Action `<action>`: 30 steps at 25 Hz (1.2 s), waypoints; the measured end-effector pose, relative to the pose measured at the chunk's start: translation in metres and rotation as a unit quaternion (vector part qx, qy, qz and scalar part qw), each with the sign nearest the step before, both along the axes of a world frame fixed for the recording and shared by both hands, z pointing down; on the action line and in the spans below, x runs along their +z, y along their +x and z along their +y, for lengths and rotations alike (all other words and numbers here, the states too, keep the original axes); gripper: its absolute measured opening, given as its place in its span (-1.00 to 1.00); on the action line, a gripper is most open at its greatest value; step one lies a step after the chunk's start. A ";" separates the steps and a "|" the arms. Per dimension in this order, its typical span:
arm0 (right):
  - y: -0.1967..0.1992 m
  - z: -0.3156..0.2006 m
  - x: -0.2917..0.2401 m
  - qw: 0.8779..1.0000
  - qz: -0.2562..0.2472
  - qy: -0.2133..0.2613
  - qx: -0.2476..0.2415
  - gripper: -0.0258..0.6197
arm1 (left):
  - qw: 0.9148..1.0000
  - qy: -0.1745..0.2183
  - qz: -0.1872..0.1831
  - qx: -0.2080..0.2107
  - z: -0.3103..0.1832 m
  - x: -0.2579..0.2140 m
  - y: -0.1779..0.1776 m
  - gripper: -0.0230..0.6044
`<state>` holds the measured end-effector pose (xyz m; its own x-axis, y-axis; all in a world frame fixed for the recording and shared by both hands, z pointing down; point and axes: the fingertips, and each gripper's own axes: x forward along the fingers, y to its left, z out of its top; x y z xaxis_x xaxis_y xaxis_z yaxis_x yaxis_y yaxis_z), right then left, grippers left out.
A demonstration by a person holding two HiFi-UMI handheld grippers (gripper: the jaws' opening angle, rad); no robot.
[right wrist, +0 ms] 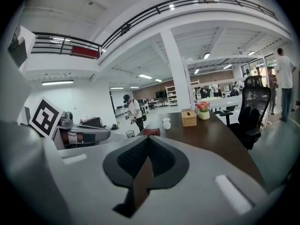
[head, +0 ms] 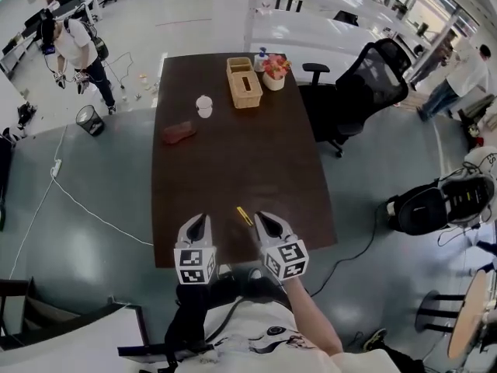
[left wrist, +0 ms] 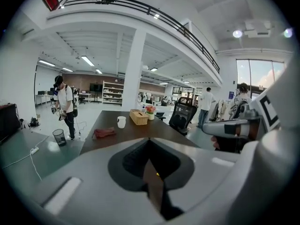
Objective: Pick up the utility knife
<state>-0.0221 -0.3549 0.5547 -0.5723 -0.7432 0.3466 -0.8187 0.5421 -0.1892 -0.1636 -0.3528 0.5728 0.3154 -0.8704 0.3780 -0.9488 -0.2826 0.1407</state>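
Note:
The utility knife [head: 245,215], a small yellow one, lies on the dark brown table [head: 233,169] near its front edge. It sits between my two grippers and touches neither. My left gripper [head: 197,222] is just left of it and my right gripper [head: 265,221] just right of it, both over the table's front edge. In the left gripper view the left gripper [left wrist: 149,142] has its jaws closed together with nothing held. In the right gripper view the right gripper [right wrist: 148,140] is likewise shut and empty.
Further up the table lie a red cloth [head: 178,132], a white cup [head: 204,106], a wooden tissue box [head: 244,82] and a flower pot [head: 273,72]. A black office chair [head: 365,92] stands at the right. A person [head: 78,49] and a bin [head: 90,120] are far left.

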 end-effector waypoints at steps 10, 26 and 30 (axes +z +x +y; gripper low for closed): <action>0.022 0.000 0.124 0.985 0.018 -0.172 -0.003 -0.92 | 0.988 -0.149 0.028 -0.005 0.014 0.096 0.010 -0.94; 0.020 0.001 0.233 0.939 0.087 -0.329 -0.057 -0.80 | 0.948 -0.314 0.045 -0.017 0.053 0.188 0.025 -0.93; 0.017 0.002 0.240 0.932 0.096 -0.342 -0.068 -0.76 | 0.948 -0.313 0.048 -0.007 0.050 0.183 0.029 -0.93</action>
<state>-0.0048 -0.3530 0.7946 -0.5238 -0.2360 0.8185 -0.8052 0.4508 -0.3853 -0.1349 -0.3026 0.7562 0.3649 -0.4883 0.7928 -0.9261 -0.1029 0.3629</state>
